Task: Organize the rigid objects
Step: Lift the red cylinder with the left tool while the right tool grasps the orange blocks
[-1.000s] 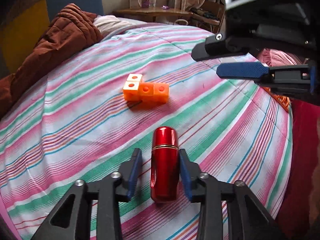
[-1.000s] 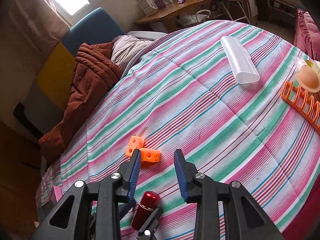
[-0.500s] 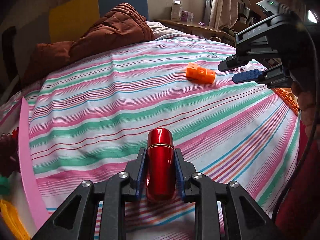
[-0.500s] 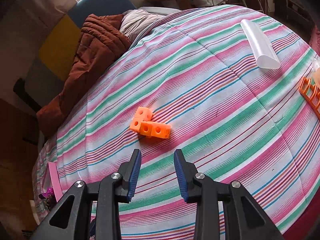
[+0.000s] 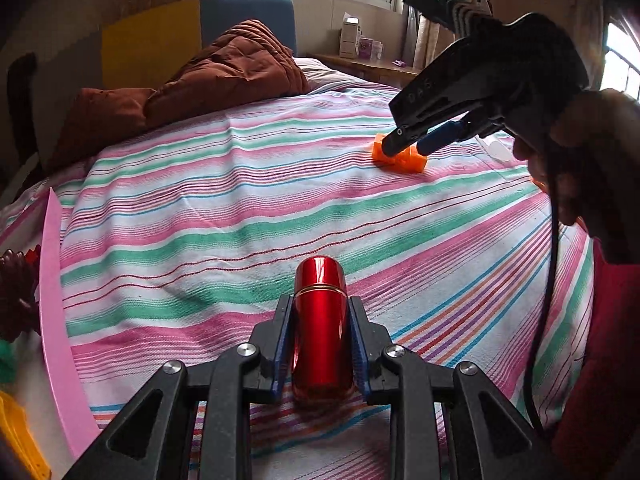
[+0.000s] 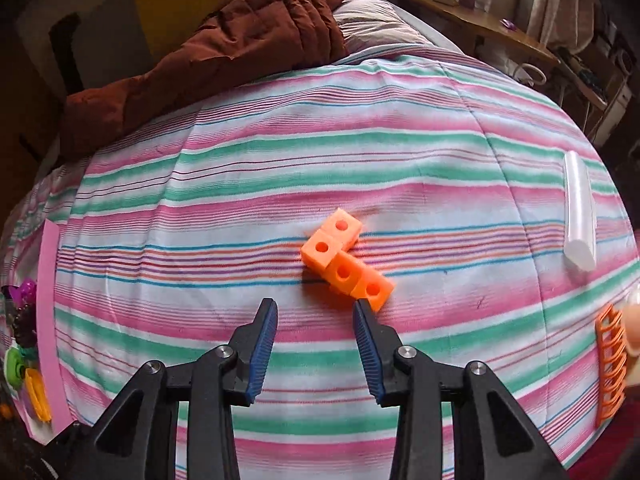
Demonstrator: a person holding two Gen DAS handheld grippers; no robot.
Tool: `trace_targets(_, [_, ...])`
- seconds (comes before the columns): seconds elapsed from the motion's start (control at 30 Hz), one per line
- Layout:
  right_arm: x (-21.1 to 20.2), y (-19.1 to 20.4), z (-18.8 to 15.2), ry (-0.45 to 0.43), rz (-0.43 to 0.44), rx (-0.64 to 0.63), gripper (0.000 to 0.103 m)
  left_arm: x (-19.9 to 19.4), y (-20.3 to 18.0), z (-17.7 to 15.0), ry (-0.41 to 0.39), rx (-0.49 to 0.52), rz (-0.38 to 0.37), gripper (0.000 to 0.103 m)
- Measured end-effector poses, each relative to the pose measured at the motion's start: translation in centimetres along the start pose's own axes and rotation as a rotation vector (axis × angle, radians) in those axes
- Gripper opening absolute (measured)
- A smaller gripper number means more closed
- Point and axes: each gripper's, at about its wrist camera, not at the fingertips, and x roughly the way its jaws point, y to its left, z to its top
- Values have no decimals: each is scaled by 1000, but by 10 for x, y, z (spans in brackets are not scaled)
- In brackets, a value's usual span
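A shiny red cylinder [image 5: 320, 320] with a gold ring lies lengthwise in my left gripper [image 5: 320, 344], which is shut on it just above the striped bedspread [image 5: 240, 216]. An orange piece of several joined cubes [image 6: 346, 264] lies on the bed ahead of my right gripper [image 6: 316, 312]. Its jaws are opening with nothing between them, and the right fingertip [image 6: 362, 308] sits close to the nearest cube. In the left wrist view the right gripper [image 5: 404, 148] points down at the orange cubes [image 5: 400, 158], partly hiding them.
A brown quilt [image 6: 224, 52] is heaped at the bed's far side. A white tube [image 6: 580, 216] lies at the right, an orange rack [image 6: 610, 364] at the right edge. A pink tray edge [image 5: 56, 304] with small toys is at the left. A hand [image 5: 592, 172] holds the right gripper.
My left gripper closed on the red cylinder and swung left with it. My right gripper rolled, came down toward the orange cubes, and its jaws spread wider.
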Motion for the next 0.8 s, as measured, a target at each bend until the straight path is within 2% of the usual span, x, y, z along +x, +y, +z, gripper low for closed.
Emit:
trace_targets(0.13, [16,4,20,-12,-90,-123,43,0,1,0,-3,-6,-7,27])
trace_targets(0.3, [41,4,32,59,-90,-166,43,-1,2,-1,-4,-14,-18,27])
trace_targets(0.4, [43,-1,30,38,-54,-165,34,-1,2,-1,-6,-14,-17,27])
trace_targets(0.43, [42,-2,28,36,-56,-154,26,-1,2,-1,-6,-15,-18,27])
trace_targets(0.53, [38,-1,18,46,-31,-124,27,-1,2,-1,-8,-16,-18,27])
trace_targets(0.67, [32,19,-2,129,97,-134,30,-1,2,-1,-8,-12,-13,27])
trace_targets(0.7, [30,27,-8,125,100,-158,31,-2,1,-1,-8,-10,-11,27])
trace_targets(0.8, [28,39,-22,54,32,-210,30,-2,0,-1,-7,-9,-2,27])
